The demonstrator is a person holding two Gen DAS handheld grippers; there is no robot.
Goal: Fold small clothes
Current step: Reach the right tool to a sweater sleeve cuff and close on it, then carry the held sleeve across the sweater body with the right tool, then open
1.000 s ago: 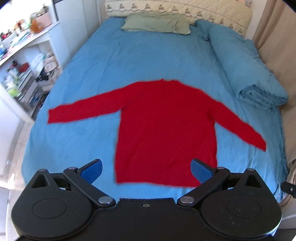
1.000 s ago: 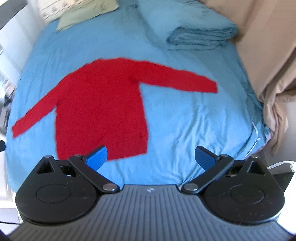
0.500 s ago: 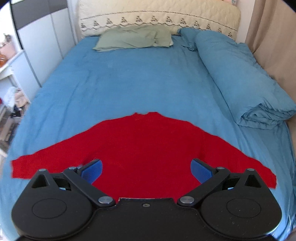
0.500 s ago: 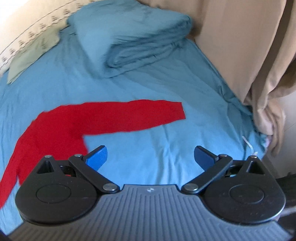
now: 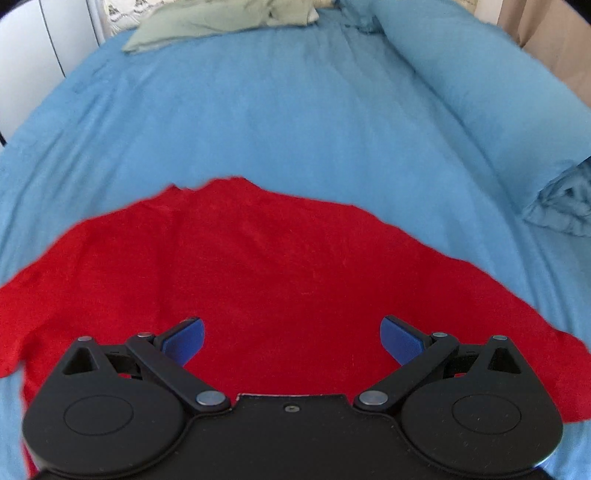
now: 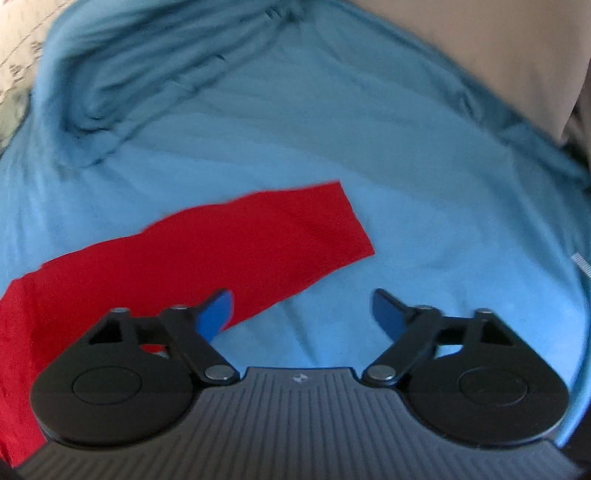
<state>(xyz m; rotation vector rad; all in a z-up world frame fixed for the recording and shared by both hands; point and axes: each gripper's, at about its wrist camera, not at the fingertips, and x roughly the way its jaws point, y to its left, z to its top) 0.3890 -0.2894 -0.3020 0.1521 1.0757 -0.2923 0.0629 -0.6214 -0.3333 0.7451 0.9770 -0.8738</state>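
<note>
1 red sweater flat on 1 blue bed | 1 rolled duvet | 1 green pillow | left gripper agape, empty, over sweater | right gripper jaws just narrowing, still apart, empty, at sleeve

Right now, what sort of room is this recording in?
Most likely a bedroom: a red sweater lies spread on a bed with a blue sheet, a green pillow at its head and a folded blue duvet along one side.
</note>
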